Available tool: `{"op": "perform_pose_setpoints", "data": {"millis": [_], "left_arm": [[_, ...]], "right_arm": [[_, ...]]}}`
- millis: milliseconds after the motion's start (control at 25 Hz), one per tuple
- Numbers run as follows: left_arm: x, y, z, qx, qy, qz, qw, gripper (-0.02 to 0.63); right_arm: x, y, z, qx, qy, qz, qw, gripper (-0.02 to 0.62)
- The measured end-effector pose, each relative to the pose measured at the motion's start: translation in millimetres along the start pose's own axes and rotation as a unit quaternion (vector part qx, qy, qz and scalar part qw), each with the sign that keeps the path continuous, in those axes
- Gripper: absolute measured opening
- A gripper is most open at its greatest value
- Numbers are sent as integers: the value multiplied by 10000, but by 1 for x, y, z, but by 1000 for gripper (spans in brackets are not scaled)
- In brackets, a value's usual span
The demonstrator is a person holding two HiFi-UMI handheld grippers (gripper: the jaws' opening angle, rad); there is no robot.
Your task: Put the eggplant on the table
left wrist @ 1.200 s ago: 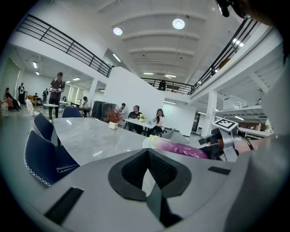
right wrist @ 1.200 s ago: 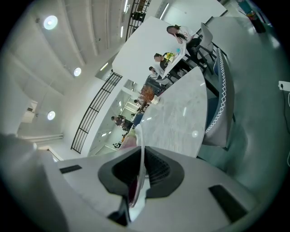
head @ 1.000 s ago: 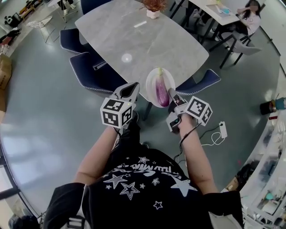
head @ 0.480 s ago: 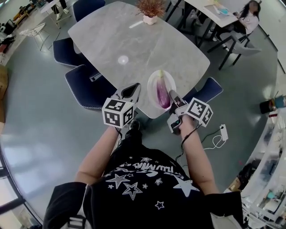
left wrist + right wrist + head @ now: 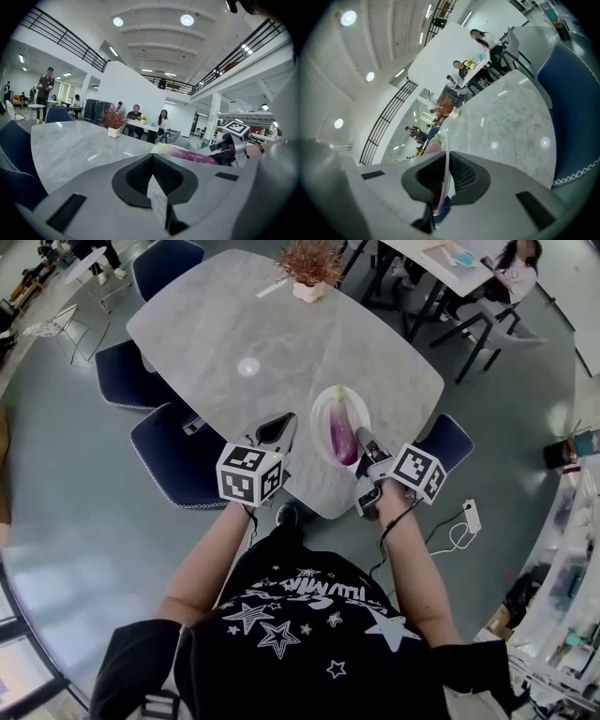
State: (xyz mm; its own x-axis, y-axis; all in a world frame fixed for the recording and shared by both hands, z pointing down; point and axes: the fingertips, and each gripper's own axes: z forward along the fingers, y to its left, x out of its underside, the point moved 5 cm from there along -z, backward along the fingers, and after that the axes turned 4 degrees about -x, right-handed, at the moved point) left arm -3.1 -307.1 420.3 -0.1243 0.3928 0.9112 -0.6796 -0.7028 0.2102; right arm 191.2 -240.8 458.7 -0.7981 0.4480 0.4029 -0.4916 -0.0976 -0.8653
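Observation:
A purple eggplant (image 5: 341,434) with a green stem lies on a white plate (image 5: 320,418). My right gripper (image 5: 364,442) is shut on the plate's near rim, and the plate hangs over the near edge of the grey marble table (image 5: 234,324). The right gripper view shows the thin plate rim (image 5: 446,154) pinched edge-on between the jaws, with the eggplant (image 5: 432,146) behind it. My left gripper (image 5: 275,427) is shut and holds nothing, just left of the plate. From the left gripper view, the eggplant (image 5: 192,155) shows at right above the table.
A potted dried plant (image 5: 309,263) stands at the table's far end. Blue chairs (image 5: 178,451) flank the near left side, and another chair (image 5: 445,442) is tucked in at the right. A power strip (image 5: 469,515) lies on the floor. People sit at a far table (image 5: 511,273).
I have stepped closer to the table. The plate with the eggplant now sits further in over the table's near edge. Both grippers keep their states.

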Motion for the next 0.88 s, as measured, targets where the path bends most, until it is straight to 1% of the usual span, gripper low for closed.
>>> {"op": "perform_pose_setpoints", "data": {"millis": [200, 320, 520, 880], "left_arm": [[-9, 27, 24, 188, 39, -6, 9998, 8], [-13, 37, 36, 309, 77, 15, 9995, 8], [-20, 55, 55, 461, 47, -65, 9989, 8], [-22, 78, 81, 474, 197, -190, 9985, 8]], "right_arm": [[-9, -3, 31, 151, -90, 45, 9998, 21], [-14, -4, 44, 251, -127, 49, 9996, 21], [-20, -4, 70, 373, -156, -19, 9992, 21], [-32, -5, 96, 528, -104, -46, 9985, 21]]}}
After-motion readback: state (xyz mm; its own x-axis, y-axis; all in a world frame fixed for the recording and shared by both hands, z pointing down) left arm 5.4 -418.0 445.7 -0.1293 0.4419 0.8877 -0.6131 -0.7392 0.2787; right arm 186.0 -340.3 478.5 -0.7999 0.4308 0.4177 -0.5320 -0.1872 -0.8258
